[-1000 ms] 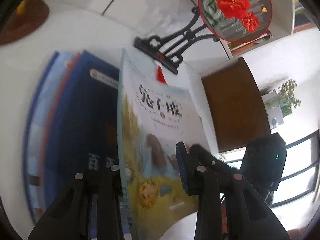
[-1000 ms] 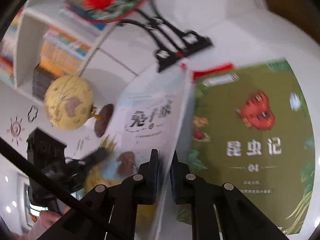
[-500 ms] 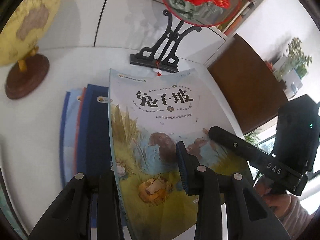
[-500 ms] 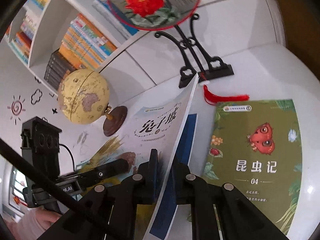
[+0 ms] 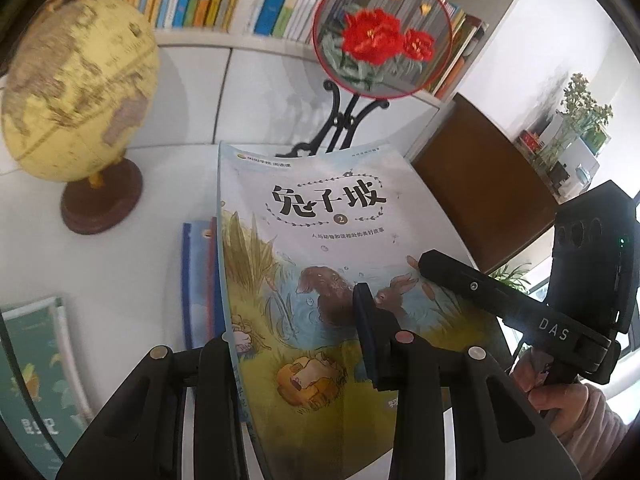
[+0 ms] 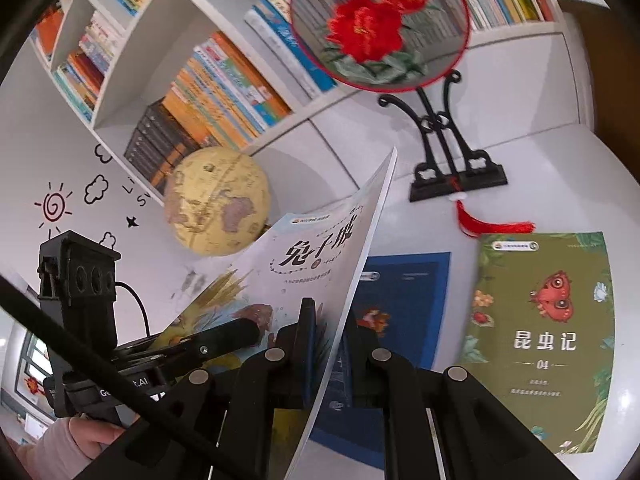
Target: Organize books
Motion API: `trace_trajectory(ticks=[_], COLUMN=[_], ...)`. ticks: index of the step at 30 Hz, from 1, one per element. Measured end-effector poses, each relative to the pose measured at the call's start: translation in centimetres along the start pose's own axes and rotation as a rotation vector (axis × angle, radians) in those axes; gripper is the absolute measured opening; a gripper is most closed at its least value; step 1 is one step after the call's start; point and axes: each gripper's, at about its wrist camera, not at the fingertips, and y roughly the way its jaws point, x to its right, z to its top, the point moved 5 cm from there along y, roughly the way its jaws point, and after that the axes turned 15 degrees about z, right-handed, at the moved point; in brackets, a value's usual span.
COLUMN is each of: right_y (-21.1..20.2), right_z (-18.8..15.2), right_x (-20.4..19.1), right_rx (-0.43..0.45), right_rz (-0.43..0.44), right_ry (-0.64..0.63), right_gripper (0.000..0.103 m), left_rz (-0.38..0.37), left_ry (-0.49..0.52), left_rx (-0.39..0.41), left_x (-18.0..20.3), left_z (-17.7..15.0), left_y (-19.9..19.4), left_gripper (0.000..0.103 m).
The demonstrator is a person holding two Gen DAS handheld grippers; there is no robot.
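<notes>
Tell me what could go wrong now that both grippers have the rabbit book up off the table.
The thin rabbit book bows between the left gripper and the right gripper, which hold only its lower edge; it could crease or slip.
Its top edge is near the fan stand and the globe; a swing may knock them.

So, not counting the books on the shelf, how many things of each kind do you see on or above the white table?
Rabbit book, lifted: 1
Green book, lying flat: 1
Blue book, lying flat: 1 plainly seen; more may lie beneath it
Globe: 1
Embroidered fan on stand: 1
Total: at least 5
</notes>
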Motion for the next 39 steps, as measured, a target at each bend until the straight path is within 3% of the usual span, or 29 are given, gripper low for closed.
trace_trajectory(ticks=[12,22,29,39], right_y=[1.8,5.0,7.9,11.8], right_z=[-0.4,-2.0,-4.1,-7.3], right_x=[-7.8,-15.9,-20.0,-21.7], right_rx=[0.014,0.008,-0.015,-0.076], right_rz=[0.077,0.176,0.234,0.259], right_ry=[-0.061,-0.14,-0.161,-0.14], right_gripper=[0.011,0.011,0.011,0.011], left_rz=[0.008,-0.017,-0.002,0.038], left_ry=[-0.058,-0.13,-0.176,-0.213], left_rx=[0.104,0.212,0.222,0.192], left_x=[-5.6,-12.4,-16.5,-20.3], left_z=[-0.4,-3.0,-5.6,-8.5], left_y=[-7.0,-12.9,-14.9,-15.2], left_gripper=[0.032,0.031,0.031,0.031])
